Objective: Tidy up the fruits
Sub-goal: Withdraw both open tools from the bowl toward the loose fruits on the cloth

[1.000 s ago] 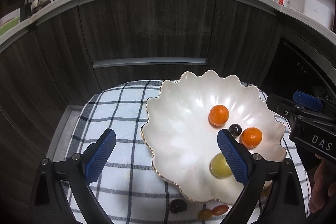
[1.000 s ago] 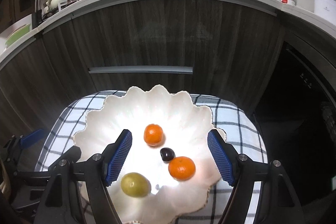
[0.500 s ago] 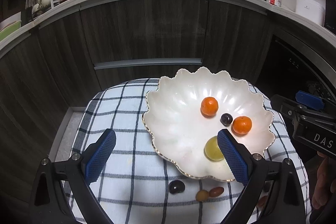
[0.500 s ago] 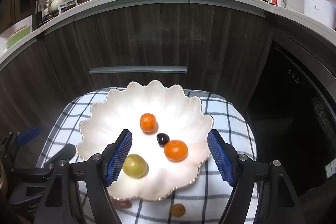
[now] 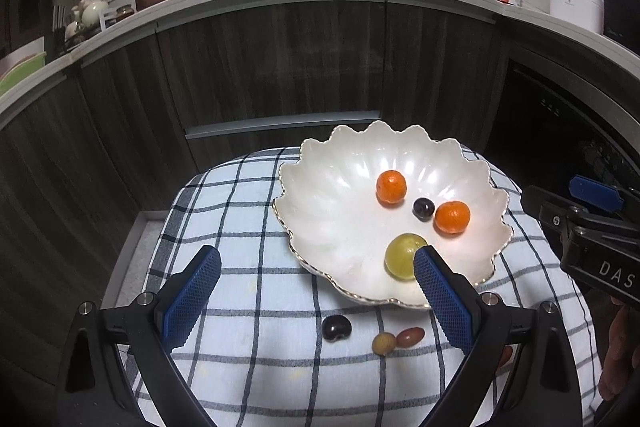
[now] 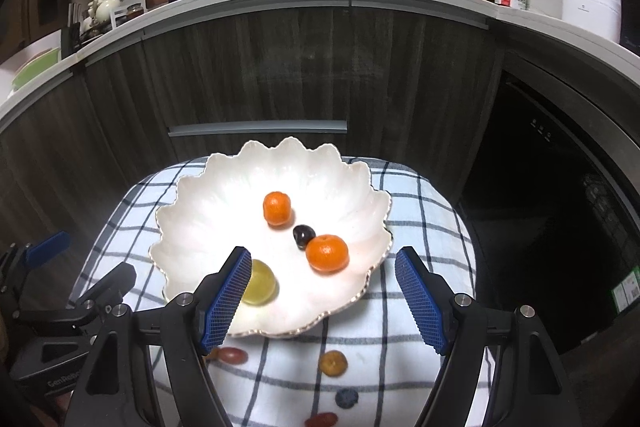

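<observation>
While both grippers hang open and empty above the checked cloth (image 5: 248, 255), four fruits already sit in the white scalloped bowl (image 6: 200, 211): two oranges, a dark grape (image 6: 302, 235) and a yellow-green one (image 6: 260, 282). The rest lie loose on the cloth near its front edge, just outside the bowl's rim: a dark cherry (image 5: 337, 327), a small orange (image 6: 333, 363), a blueberry (image 6: 346, 397) and red pieces. The left gripper (image 5: 316, 299) and the right gripper (image 6: 322, 297) both have wide jaws; small round fruit could roll off the cushioned cloth if nudged, or bruise under a hard squeeze.
</observation>
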`<state>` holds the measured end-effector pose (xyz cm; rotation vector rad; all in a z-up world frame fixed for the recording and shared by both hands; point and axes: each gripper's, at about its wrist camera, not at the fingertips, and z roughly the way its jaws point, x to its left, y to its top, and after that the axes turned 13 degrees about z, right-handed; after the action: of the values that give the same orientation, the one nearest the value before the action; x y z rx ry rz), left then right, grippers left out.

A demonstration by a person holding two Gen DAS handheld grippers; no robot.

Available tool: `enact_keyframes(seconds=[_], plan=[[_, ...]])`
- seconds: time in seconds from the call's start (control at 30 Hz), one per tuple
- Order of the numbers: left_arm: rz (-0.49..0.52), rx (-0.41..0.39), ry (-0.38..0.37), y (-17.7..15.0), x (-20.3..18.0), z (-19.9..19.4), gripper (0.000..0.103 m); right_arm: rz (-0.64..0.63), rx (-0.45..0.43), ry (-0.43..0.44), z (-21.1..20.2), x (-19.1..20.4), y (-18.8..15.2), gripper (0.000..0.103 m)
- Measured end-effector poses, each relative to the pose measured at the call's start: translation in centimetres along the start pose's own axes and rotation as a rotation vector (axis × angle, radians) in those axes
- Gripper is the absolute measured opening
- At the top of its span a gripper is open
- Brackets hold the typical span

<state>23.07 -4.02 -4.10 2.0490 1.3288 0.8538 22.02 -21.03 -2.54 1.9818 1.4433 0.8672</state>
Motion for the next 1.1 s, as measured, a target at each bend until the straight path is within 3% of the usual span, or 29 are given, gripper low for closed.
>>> enact_keyframes(seconds=[0.5,0.8,1.1], plan=[[0.066,-0.042,-0.013,-2.3,-1.6,-1.3,0.097,0.085,-0.011,-0.051,-1.5,-1.9,-2.8,0.075],[0.088,-0.037,-0.062,-4.0,-2.5,-1.3,0.095,0.084,-0.003,-0.08,-2.2,-2.2,-4.6,0.075],[0.074,-0.034,-0.137,-6.0,-2.8,-0.4,0.095,0.094,-0.055,-0.145,-3.0,-2.4,-7.4,0.075]])
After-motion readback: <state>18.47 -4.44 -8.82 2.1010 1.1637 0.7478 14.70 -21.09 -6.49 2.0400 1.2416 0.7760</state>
